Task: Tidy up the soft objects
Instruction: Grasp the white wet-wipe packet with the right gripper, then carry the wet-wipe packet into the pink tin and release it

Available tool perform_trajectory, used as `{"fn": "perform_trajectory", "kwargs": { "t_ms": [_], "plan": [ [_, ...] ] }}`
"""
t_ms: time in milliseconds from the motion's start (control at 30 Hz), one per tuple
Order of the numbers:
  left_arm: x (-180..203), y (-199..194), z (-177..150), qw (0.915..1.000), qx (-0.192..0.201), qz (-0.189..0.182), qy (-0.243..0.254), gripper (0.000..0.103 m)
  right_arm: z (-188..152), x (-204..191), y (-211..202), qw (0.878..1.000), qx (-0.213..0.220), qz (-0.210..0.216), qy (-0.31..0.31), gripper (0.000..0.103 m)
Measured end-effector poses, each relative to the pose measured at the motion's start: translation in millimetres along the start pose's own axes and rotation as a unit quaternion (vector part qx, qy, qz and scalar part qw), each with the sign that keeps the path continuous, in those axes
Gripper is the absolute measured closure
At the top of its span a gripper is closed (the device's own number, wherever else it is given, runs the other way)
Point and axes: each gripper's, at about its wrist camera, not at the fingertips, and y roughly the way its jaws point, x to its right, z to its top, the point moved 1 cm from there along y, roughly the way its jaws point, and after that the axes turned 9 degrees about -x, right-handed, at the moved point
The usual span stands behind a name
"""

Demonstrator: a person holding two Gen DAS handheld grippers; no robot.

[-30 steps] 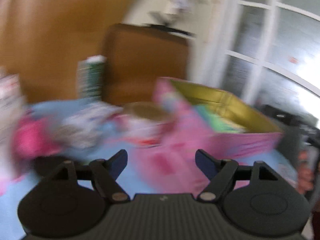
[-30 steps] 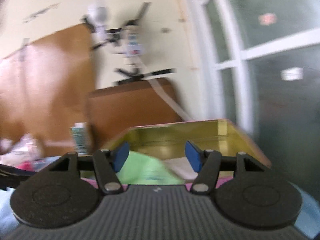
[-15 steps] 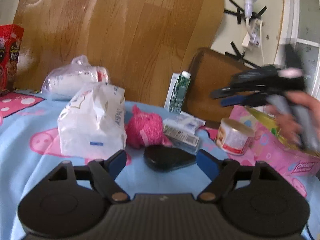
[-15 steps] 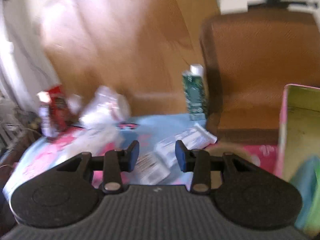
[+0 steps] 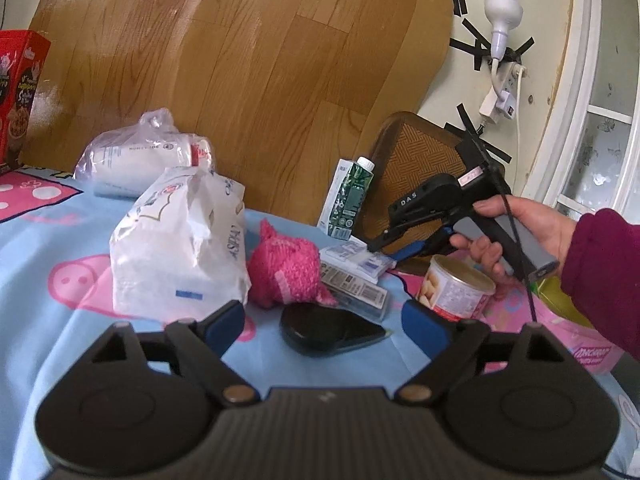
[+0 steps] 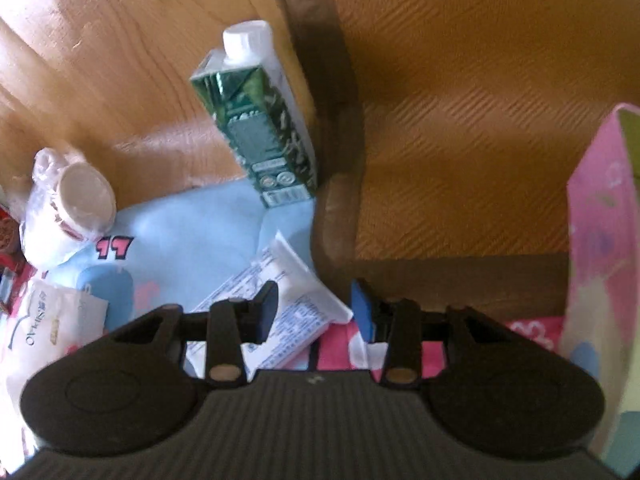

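Left claw (image 5: 322, 322): jaws opening and already wide, nothing between them; it faces the clutter low and nearly level, aimed at the pink knitted toy (image 5: 286, 270), which looks like the next soft thing to take.
Right claw (image 6: 314, 310): jaws at a middling gap and empty, tilted steeply down over the white packet (image 6: 288, 312); the tilt suits a pick from above.
Pink knitted toy: lies on the blue cloth (image 5: 52, 312), touching the white paper bag (image 5: 180, 248) on one side and the flat wrapped packs (image 5: 354, 276) on the other, so a wide claw is needed to clear its neighbours.
Black pouch (image 5: 328, 330): just in front of the toy, directly in the left claw's path.
Pink box (image 6: 600, 264): stands open at the right edge, likely where the soft things go.
Hard items: green carton (image 5: 350, 200) and tin (image 5: 456, 288) stay upright, apart from the sorting.
Person's hand (image 5: 524, 236): grips the right claw's handle above the tin.
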Motion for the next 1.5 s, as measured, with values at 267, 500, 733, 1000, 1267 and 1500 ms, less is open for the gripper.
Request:
{"fn": "perform_trajectory", "kwargs": {
  "t_ms": [267, 500, 733, 1000, 1267, 1500],
  "plan": [
    [2, 0, -1, 1.0000, 0.000, 0.001, 0.003, 0.012, -16, -38, -3, 0.998, -0.018, 0.043, -0.050, 0.037],
    [3, 0, -1, 1.0000, 0.001, 0.000, 0.002, 0.011, -22, -81, 3, 0.994, -0.002, 0.017, -0.112, 0.006],
    [0, 0, 0, 0.9999, 0.001, -0.011, -0.008, 0.009, -29, -109, 38, 0.975, -0.011, -0.101, -0.198, 0.010],
    [-10, -5, 2, 0.9993, 0.014, -0.018, -0.029, 0.009, -62, -95, -35, 0.974, 0.096, -0.031, -0.202, 0.020],
    [1, 3, 2, 0.9945, -0.041, -0.096, 0.001, 0.026, -220, -67, -84, 0.946, 0.113, -0.001, -0.303, 0.014],
    [55, 23, -5, 0.9767, -0.128, -0.167, 0.040, 0.029, -308, -31, -79, 0.937, 0.179, -0.072, -0.290, 0.006]
  ]
}}
